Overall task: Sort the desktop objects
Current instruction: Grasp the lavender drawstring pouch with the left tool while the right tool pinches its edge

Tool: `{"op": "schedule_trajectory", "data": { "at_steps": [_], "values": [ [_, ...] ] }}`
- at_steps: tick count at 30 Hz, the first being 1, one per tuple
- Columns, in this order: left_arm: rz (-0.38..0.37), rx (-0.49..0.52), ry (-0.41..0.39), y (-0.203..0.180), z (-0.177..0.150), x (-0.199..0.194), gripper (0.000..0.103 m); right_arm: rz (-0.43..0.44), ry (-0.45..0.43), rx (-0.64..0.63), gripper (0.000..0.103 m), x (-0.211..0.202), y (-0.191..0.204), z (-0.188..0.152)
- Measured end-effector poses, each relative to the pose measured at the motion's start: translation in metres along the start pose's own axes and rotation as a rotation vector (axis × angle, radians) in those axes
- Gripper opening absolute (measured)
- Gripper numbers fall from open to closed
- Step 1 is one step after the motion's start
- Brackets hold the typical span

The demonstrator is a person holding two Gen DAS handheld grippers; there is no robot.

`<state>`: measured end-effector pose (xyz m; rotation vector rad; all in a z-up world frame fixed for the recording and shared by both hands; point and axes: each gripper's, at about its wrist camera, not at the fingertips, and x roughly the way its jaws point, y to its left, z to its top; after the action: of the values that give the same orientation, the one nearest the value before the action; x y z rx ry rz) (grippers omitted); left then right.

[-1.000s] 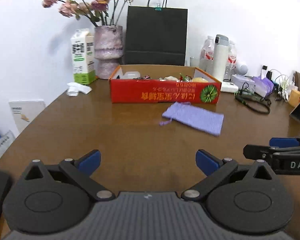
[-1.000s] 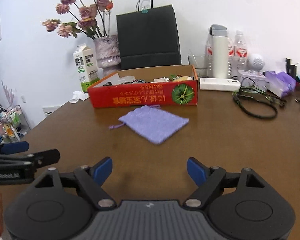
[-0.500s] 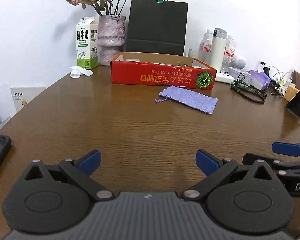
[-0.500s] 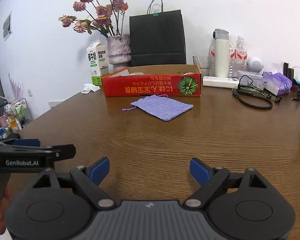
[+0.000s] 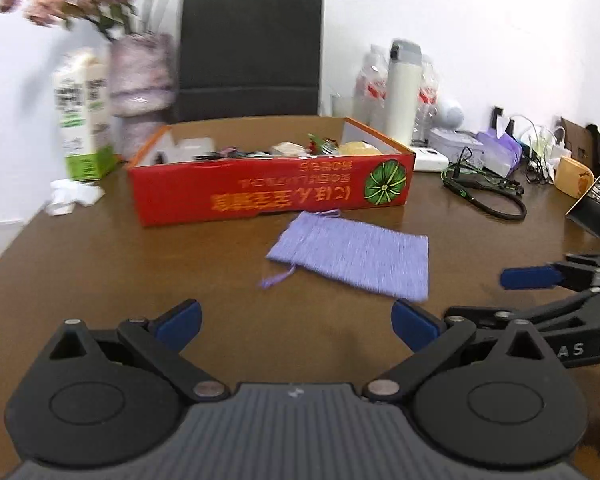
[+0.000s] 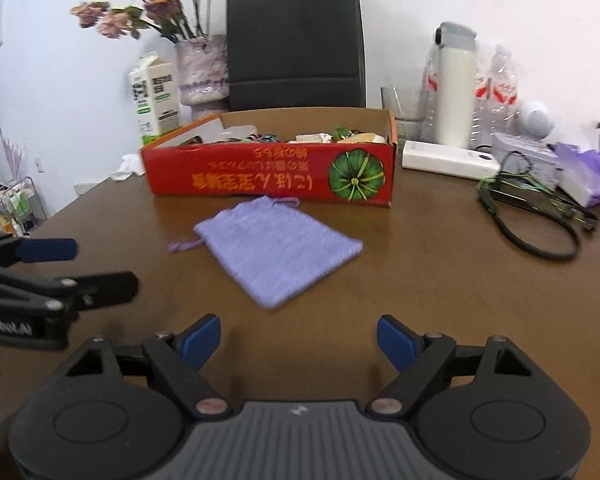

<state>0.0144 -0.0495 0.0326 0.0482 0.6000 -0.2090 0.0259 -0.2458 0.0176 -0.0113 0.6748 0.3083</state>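
The purple drawstring pouch lies flat on the brown wooden table, just in front of the red cardboard box. In my right wrist view its long axis runs diagonally: the gathered mouth with its loose cords points up and to the left, toward the box, and the closed bottom points down and to the right, toward me. In my left wrist view the pouch stretches more across the frame, mouth to the left and bottom edge to the right.

My right gripper sits low over the table with its blue pads well apart and nothing between them; its jaws have just been closing a little, but they stand wide. The pouch is ahead of it and slightly left of centre, near but not touching. My left gripper is also spread wide and empty; the pouch lies ahead of it and to the right, its near corner just beyond the right fingertip.

Each gripper shows at the edge of the other's view. The box holds a jumble of small items I can't make out. Behind it stand a milk carton, a vase of dried roses and a black paper bag against a white wall. To the right are a white flask, water bottles, a white power bank and a black cable loop.
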Motion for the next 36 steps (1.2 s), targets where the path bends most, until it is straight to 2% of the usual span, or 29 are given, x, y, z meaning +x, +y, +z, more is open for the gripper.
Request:
{"op": "schedule_trajectory", "data": {
  "at_steps": [3, 5, 8, 9, 10, 12, 14, 16, 17, 18, 19, 21, 25, 33, 36],
  "values": [
    [0.004, 0.019, 0.017, 0.000, 0.017, 0.037, 0.101, -0.024, 0.020, 0.000, 0.074, 0.031, -0.006, 0.021],
    [0.000, 0.006, 0.037, 0.004, 0.026, 0.059, 0.099, -0.025, 0.047, 0.003, 0.072, 0.051, -0.012, 0.032],
    [-0.034, -0.068, 0.093, 0.017, 0.035, 0.086, 0.086, -0.012, 0.048, -0.005, 0.068, 0.069, -0.018, 0.041],
    [-0.041, -0.083, 0.105, 0.019, 0.036, 0.092, 0.081, -0.012, 0.050, -0.018, 0.064, 0.073, -0.018, 0.043],
    [-0.044, -0.087, 0.107, 0.020, 0.036, 0.095, 0.081, -0.016, 0.048, -0.037, 0.058, 0.077, -0.016, 0.045],
    [-0.020, -0.078, 0.092, 0.018, 0.035, 0.097, 0.077, -0.023, 0.038, -0.062, 0.052, 0.081, -0.011, 0.047],
    [-0.023, -0.072, 0.081, 0.017, 0.032, 0.098, 0.076, -0.004, 0.028, -0.074, 0.038, 0.081, -0.008, 0.045],
    [-0.021, -0.049, 0.075, 0.011, 0.031, 0.096, 0.064, 0.025, 0.026, -0.084, 0.008, 0.077, -0.001, 0.044],
    [-0.022, -0.037, 0.071, 0.007, 0.031, 0.094, 0.052, 0.041, 0.027, -0.091, 0.002, 0.076, 0.004, 0.042],
    [-0.014, -0.026, 0.070, 0.003, 0.031, 0.092, 0.040, 0.030, 0.022, -0.106, 0.003, 0.074, 0.010, 0.041],
    [-0.021, -0.023, 0.069, 0.000, 0.029, 0.088, 0.035, 0.009, 0.013, -0.124, 0.002, 0.072, 0.015, 0.038],
    [-0.049, -0.044, 0.072, -0.004, 0.026, 0.079, 0.020, 0.018, -0.001, -0.115, 0.002, 0.063, 0.020, 0.033],
    [-0.096, -0.108, 0.031, -0.005, 0.011, 0.039, 0.016, 0.052, -0.065, -0.073, 0.002, 0.021, 0.027, 0.020],
    [-0.108, -0.144, -0.096, -0.018, -0.013, -0.067, 0.014, 0.133, -0.149, -0.010, 0.002, -0.066, 0.038, -0.009],
    [-0.087, -0.137, -0.133, -0.028, -0.021, -0.100, 0.013, 0.131, -0.171, -0.008, 0.002, -0.090, 0.050, -0.020]
  ]
}}
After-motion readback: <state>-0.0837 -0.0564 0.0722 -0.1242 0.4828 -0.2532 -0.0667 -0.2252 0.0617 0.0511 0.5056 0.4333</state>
